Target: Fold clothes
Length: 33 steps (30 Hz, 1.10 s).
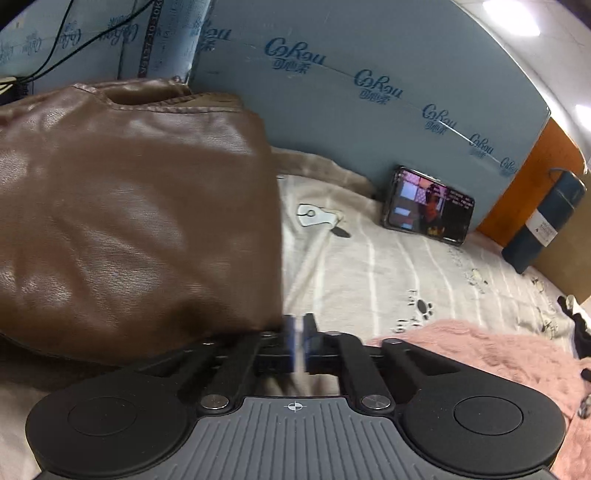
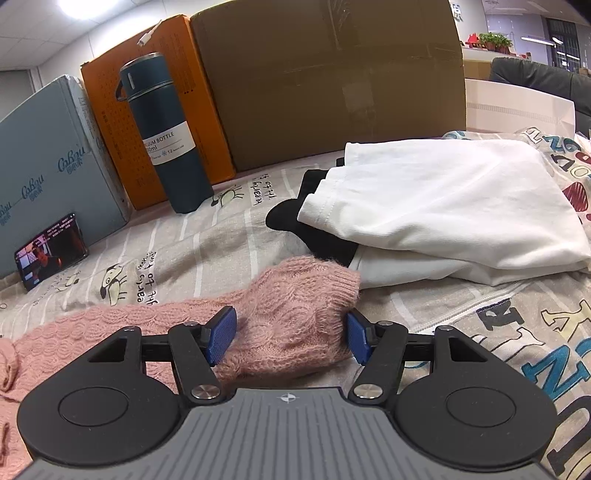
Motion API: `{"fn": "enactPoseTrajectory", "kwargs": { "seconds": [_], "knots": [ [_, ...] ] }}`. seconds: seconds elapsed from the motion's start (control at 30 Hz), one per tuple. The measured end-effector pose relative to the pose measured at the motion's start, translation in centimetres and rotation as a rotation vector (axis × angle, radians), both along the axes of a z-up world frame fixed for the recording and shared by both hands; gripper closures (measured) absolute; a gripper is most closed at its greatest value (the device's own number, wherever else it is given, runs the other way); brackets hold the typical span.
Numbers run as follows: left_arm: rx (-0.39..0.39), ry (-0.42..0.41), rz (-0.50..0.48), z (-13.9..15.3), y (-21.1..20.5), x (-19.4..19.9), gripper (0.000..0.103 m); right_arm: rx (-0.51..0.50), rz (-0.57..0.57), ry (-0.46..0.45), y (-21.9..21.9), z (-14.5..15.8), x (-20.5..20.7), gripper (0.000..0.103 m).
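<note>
A beige striped bedsheet with cartoon prints (image 2: 221,240) covers the surface. Along its far edge stand a pale blue printed carton (image 1: 369,110), an orange cardboard box (image 2: 155,110) and a large brown cardboard box (image 2: 332,81). White ceiling panels carry bright round lights (image 2: 79,5). A dark sofa (image 2: 535,77) sits beyond.

Left tongs (image 1: 298,334) are pinched together — the blue pads (image 1: 291,332) sit nearly face to face, with only a sliver of a gap, and the view there is blurred. Right tongs (image 2: 291,334) are spread wide, the blue pads (image 2: 221,332) well apart — both linkage arms splayed outward, held low and level.
</note>
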State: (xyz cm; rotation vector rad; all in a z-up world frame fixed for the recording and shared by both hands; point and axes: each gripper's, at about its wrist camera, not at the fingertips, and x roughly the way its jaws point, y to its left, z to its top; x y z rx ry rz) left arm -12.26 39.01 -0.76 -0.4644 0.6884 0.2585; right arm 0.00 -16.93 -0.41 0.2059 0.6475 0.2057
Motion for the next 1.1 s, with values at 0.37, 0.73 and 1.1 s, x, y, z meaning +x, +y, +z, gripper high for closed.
{"fn": "enactPoseTrajectory", "kwargs": {
  "seconds": [0.37,0.73,1.1],
  "knots": [
    [-0.037,-0.077,-0.186,0.8,-4.2,-0.2,0.022,0.004,-0.025,0.009,-0.5,0.3,0.3,0.033],
    [0.375,-0.079,-0.336,0.2,-11.4,-1.7,0.089,-0.083,0.085,-0.030,1.4,-0.2,0.7,0.079],
    [0.501,-0.171,-0.160,2.2,-10.2,-1.7,0.090,-0.119,0.109,-0.215,2.9,2.6,1.1,0.088]
  ]
}}
